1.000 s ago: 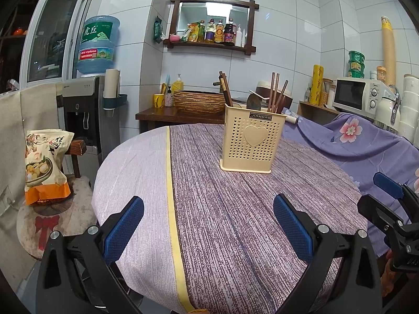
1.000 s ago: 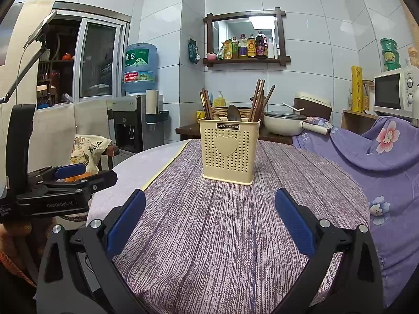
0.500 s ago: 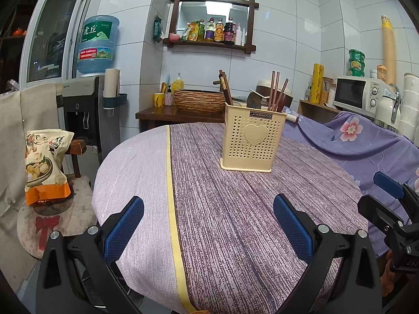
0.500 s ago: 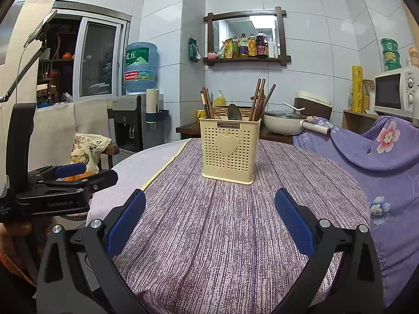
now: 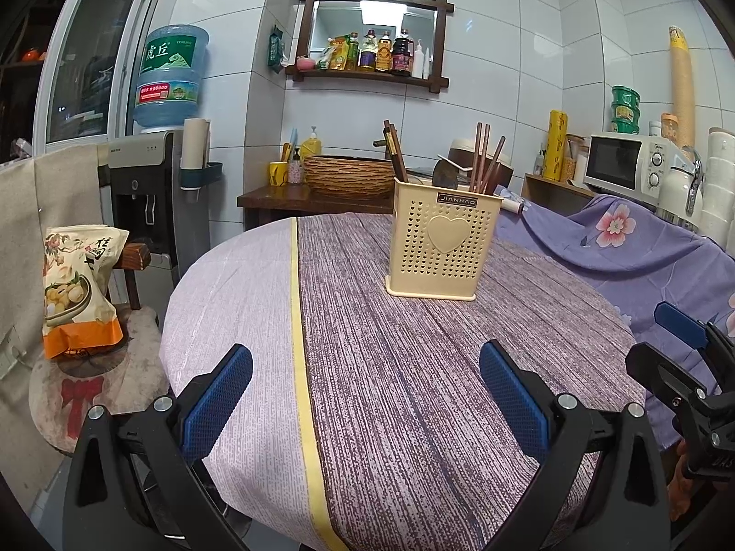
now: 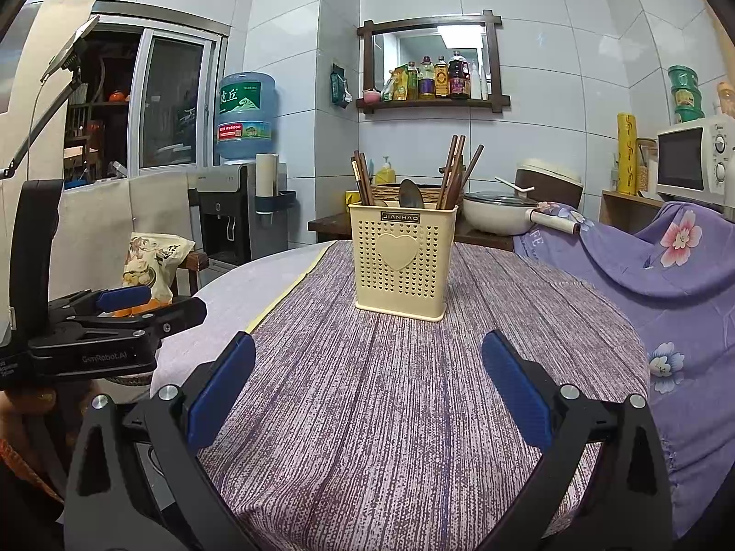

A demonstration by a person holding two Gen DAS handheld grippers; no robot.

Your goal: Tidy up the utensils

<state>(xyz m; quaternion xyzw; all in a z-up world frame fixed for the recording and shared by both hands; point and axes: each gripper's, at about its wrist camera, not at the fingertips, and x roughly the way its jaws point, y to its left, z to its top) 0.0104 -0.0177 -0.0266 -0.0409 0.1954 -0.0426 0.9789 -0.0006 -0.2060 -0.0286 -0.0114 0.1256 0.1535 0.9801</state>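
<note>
Round surface (image 5: 413,390), cloth-covered, bare except for one item. Cream perforated utensil holder (image 5: 442,248) stands upright near the centre, well ahead of both tools. It carries dark chopsticks (image 6: 452,170) in two groups, left and right, with a metal spoon (image 6: 410,193) between them.

Left tool (image 5: 365,406): released, jaws spread wide, nothing between them. Right tool (image 6: 367,383): likewise released and empty.

Judgement: no loose utensils are visible, so the step in hand appears to be an approach to the holder. Advise steadying the holder with one tool while the other takes a single utensil by its upper shaft, lifting straight up.

Not verifiable: the holder's inner compartments and the utensils' lower ends, hidden by its wall.
</note>
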